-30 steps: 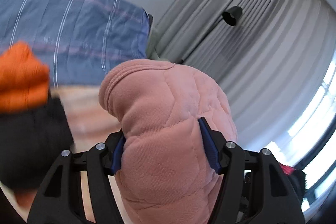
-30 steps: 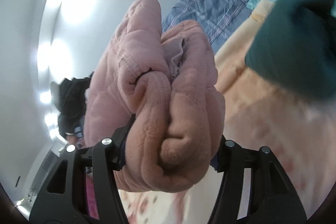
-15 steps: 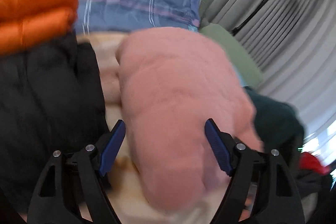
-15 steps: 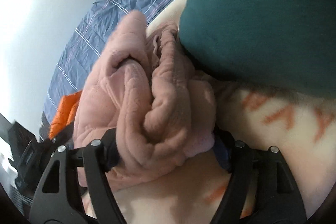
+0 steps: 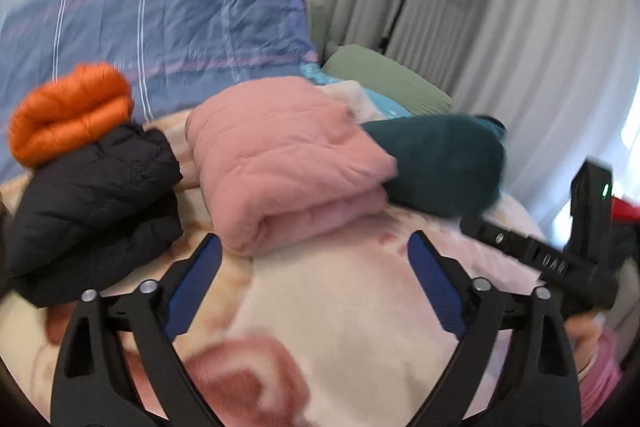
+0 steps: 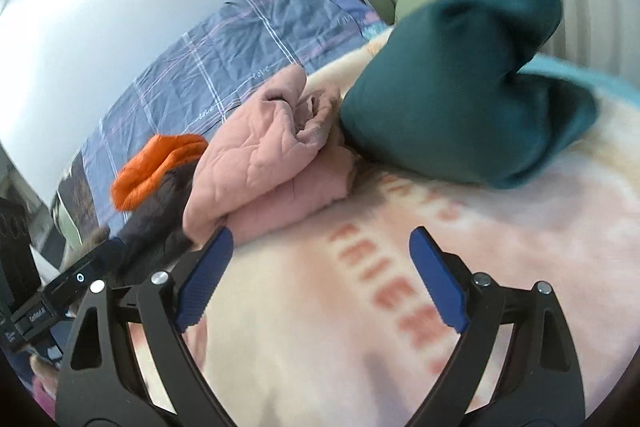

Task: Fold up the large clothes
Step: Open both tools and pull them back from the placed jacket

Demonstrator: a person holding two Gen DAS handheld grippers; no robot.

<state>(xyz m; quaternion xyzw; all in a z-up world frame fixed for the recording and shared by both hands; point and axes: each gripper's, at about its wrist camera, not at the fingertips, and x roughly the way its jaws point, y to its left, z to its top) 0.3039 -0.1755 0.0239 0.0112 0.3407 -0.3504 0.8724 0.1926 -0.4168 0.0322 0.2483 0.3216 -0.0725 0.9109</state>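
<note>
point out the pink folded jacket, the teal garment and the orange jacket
pink folded jacket (image 5: 288, 155), left wrist view, on its quilted top layer
teal garment (image 6: 460, 107), right wrist view, on the middle of its bulk
orange jacket (image 5: 68, 111), left wrist view, on its upper roll, above the black jacket (image 5: 92, 203)

Salmon-pink quilted garment (image 5: 288, 155), folded. Dark teal garment (image 5: 444, 163), plain. Bright orange puffer (image 5: 68, 111) atop a black quilted jacket (image 5: 92, 203). Cream fleece blanket (image 6: 360, 307) with blurred coral-pink lettering and rosy blotches. Blue-violet duvet (image 5: 180, 27) checked with thin white and pink stripes. Sage-green pillow (image 5: 380, 75). Pale grey curtains (image 5: 500, 27). Black gripper frames with royal-blue pads (image 5: 436, 291).
</note>
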